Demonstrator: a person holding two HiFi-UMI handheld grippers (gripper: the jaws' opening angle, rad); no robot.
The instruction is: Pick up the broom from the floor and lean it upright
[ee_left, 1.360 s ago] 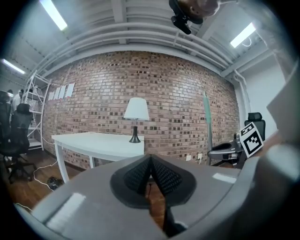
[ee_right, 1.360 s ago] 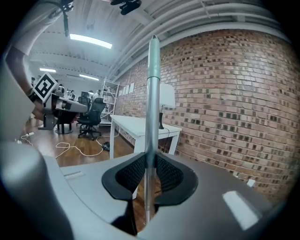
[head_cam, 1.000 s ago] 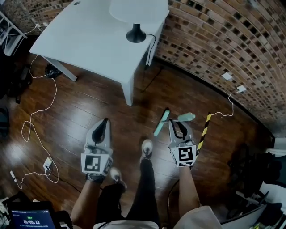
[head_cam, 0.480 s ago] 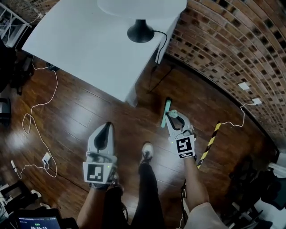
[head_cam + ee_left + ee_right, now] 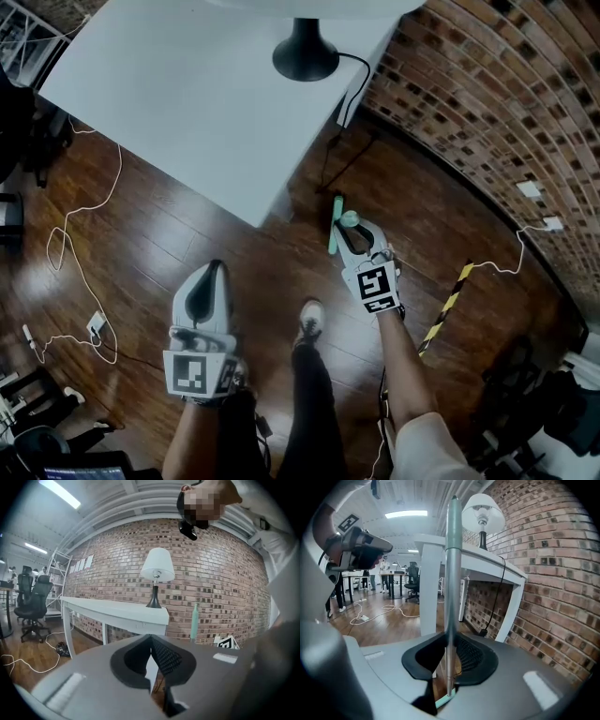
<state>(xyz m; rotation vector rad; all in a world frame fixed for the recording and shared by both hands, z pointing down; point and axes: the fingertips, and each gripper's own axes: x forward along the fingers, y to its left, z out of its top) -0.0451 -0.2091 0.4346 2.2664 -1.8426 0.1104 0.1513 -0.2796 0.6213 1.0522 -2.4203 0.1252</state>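
Observation:
The broom stands upright with my right gripper shut on its thin grey handle. In the right gripper view the handle runs straight up between the jaws, and the mint-green broom head shows below them. From the head view I look down on the handle's green top and the green head on the floor near the table corner. My left gripper hangs shut and empty to the left of the person's leg. In the left gripper view the jaws are together, and the broom's green tip rises on the right.
A white table with a black lamp base stands beyond the broom. The brick wall runs along the right. A yellow-black striped strip and white cables lie on the wooden floor. The person's shoe is between the grippers.
My right gripper has carried the broom toward the table corner and lower. The broom now stands more upright. My left gripper has drifted slightly down and left.

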